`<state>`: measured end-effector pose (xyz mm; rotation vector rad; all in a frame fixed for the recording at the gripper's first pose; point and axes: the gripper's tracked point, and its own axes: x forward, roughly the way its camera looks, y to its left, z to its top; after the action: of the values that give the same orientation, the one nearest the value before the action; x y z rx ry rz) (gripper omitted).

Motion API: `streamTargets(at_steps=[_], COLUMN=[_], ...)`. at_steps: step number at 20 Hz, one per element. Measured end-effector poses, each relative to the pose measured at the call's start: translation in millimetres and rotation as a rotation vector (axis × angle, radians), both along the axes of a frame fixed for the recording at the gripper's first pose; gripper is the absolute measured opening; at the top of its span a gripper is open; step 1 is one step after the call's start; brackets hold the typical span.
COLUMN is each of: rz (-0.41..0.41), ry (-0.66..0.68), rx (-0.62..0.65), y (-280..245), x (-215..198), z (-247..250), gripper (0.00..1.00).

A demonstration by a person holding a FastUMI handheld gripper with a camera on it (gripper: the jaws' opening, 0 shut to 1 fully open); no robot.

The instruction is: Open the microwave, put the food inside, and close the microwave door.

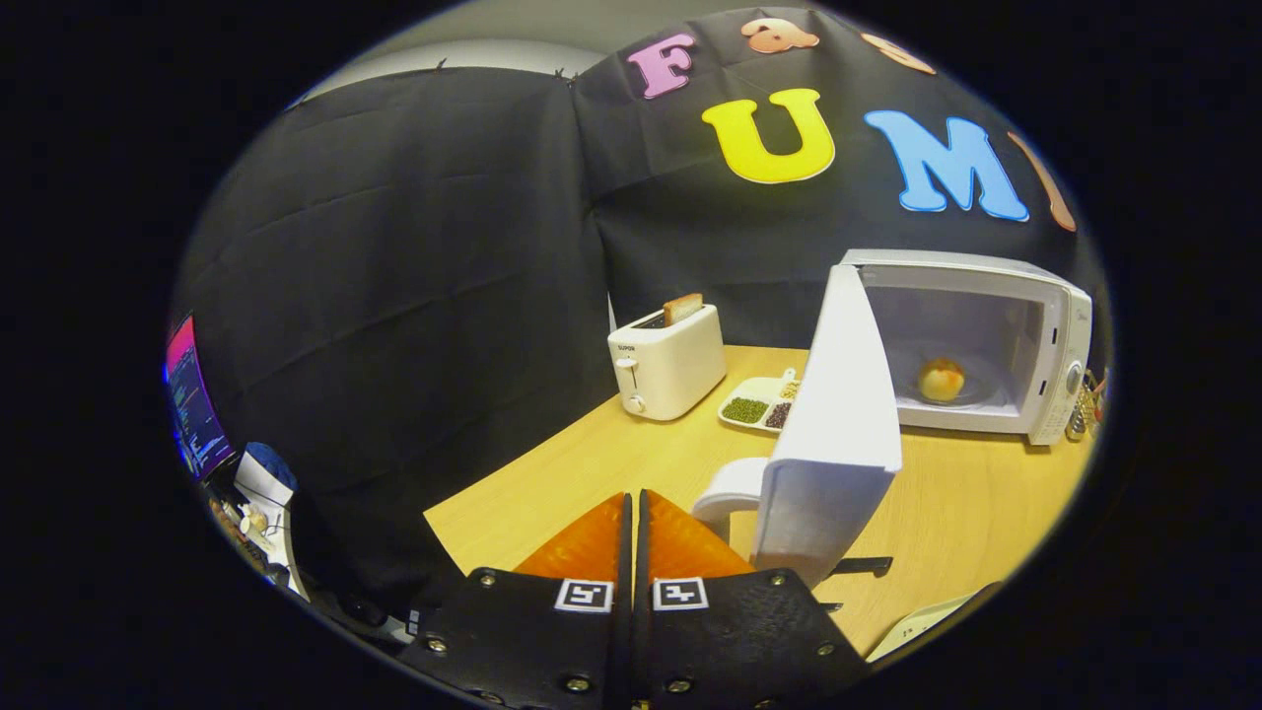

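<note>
**Food in, door left to close**

Tool [632, 505] has its fingers pressed together, holding nothing, low over the near part of the bench [552, 473]. Microwave [971, 340] sits far right; the food [941, 380], a round bun-like item, is already inside on the turntable. Door [838, 414] stands wide open, swung toward the near side, its outer edge and handle [728, 490] just right of the fingertips. Step in hand, as I judge it: closing.

How to do it well: keep fingers together and use them as a pusher. Contact the door's outer face near the handle edge, far from the hinge, then sweep along the arc to the right and far until it latches. Push steadily so the oven doesn't slide. Toaster [668, 360] and snack tray [759, 402] sit far left of the door, out of the swing.
</note>
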<state>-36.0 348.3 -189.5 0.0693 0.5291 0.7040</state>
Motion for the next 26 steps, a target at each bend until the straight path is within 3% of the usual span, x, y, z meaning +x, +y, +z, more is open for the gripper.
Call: streamTargets(at_steps=[8, 26], rz=[0.0, -0.338], ry=[-0.051, -0.034], rx=[-0.052, -0.121], y=[-44, -206], x=[0, 98], z=[0, -10], gripper=[0.01, 0.01])
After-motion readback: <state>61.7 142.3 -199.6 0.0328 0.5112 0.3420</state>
